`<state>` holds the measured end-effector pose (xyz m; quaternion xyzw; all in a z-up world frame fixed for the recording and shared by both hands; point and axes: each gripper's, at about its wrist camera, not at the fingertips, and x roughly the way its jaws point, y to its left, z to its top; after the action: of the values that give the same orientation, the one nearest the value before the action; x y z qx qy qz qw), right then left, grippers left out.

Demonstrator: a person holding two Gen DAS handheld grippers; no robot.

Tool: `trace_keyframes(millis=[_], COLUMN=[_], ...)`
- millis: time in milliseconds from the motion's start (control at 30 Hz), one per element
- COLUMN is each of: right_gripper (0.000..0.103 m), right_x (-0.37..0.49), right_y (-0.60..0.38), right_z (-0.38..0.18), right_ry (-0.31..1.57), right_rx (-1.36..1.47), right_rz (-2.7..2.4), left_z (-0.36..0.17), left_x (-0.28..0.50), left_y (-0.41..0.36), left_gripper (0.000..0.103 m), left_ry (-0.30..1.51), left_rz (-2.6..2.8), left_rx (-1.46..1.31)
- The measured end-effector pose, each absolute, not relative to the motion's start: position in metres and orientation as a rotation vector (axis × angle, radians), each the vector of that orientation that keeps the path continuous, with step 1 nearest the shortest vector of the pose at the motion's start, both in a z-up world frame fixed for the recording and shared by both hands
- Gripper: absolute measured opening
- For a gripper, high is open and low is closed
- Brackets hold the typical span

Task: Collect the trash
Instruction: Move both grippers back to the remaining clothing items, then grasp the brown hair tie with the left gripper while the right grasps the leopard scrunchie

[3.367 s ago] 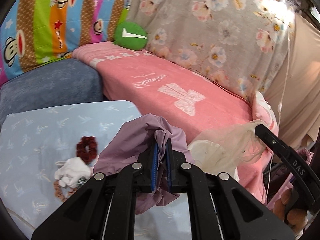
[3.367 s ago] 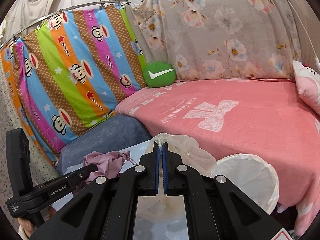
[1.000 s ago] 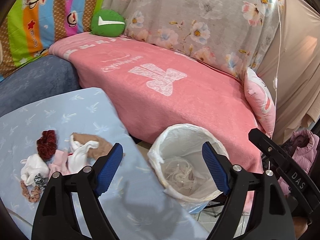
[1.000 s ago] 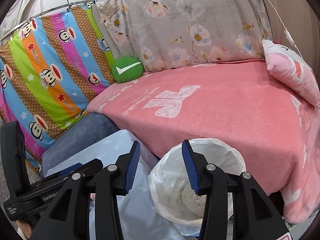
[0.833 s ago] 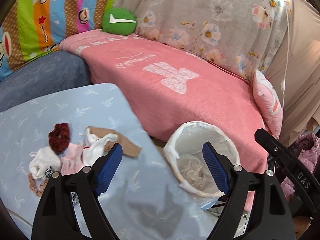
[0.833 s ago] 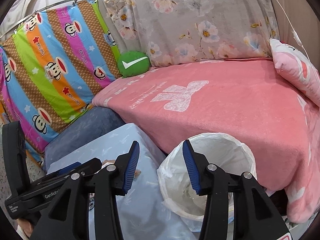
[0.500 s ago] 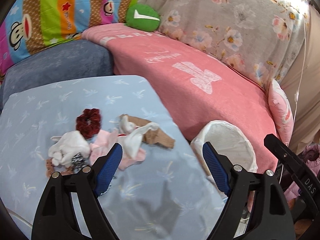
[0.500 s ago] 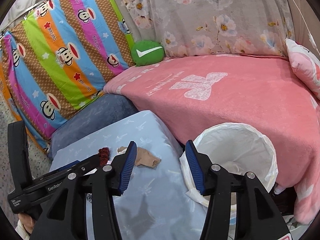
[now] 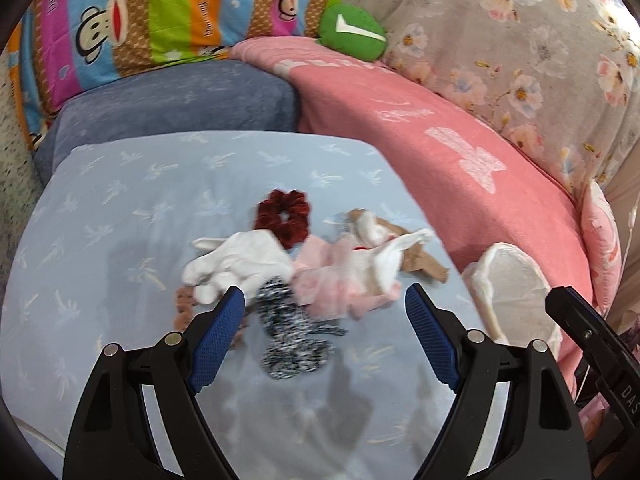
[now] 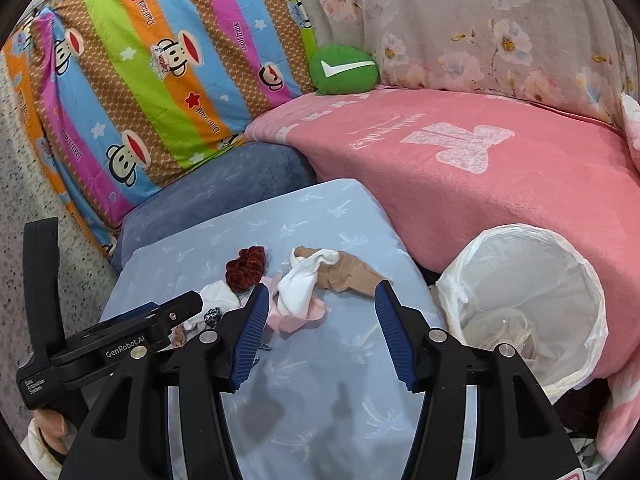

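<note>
My view, left and right wrist cameras. The trash is a heap of small cloth items at the middle of the desk, which is covered in light blue patterned cloth. The heap comprises a white glove, a dark red scrunchie touching the glove on its far side, a pink cloth, a white sock lying over a tan stocking, a black-and-white speckled scrunchie nearest me, and a brown scrunchie partly hidden behind one finger of my left tool.

The left tool hangs over the near side of the heap with its jaws spread wide and nothing between the pads. My right tool is open too, its jaws having just been opening, empty, above the pink cloth and sock.

The trash bin, lined with a white plastic bag, stands just off the right edge of the desk, against the pink blanket. A clear crumpled wrapper lies inside it.

Beyond the far edge: a blue cushion, a green round pillow, a striped monkey-print sheet and a floral sheet.
</note>
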<state>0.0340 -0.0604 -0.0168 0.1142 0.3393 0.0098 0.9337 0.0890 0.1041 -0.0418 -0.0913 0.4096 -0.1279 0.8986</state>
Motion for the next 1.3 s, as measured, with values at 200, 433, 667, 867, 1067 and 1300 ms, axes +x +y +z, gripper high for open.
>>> trace_keyframes(millis=[200, 433, 667, 867, 1067, 1300], right_gripper=[0.055, 0.055, 0.055, 0.055, 0.054, 0.008], right_x=[0.048, 0.067, 0.088, 0.105, 0.114, 0.110], right_y=[-0.024, 0.015, 0.044, 0.058, 0.064, 0.055], right_z=[-0.038, -0.067, -0.097, -0.119, -0.142, -0.155], right_ry=[0.754, 0.827, 0.896, 0.947, 1.000, 1.032], right_rx=[0.195, 0.152, 0.124, 0.123, 0.117, 0.127], right_rz=[0.077, 0.131, 0.160, 0.168, 0.164, 0.157], left_z=[-0.065, -0.087, -0.110, -0.128, -0.126, -0.125], left_x=[0.091, 0.099, 0.111, 0.123, 0.125, 0.120], left_y=[0.140, 0.171, 0.187, 0.190, 0.181, 0.175], left_gripper=[0.079, 0.079, 0.078, 0.063, 0.038, 0.013], left_ry=[0.894, 0.939, 0.995, 1.048, 1.037, 1.060], left_rz=[-0.174, -0.101, -0.082, -0.099, -0.142, -0.200], left_rx=[-0.202, -0.221, -0.249, -0.260, -0.239, -0.258])
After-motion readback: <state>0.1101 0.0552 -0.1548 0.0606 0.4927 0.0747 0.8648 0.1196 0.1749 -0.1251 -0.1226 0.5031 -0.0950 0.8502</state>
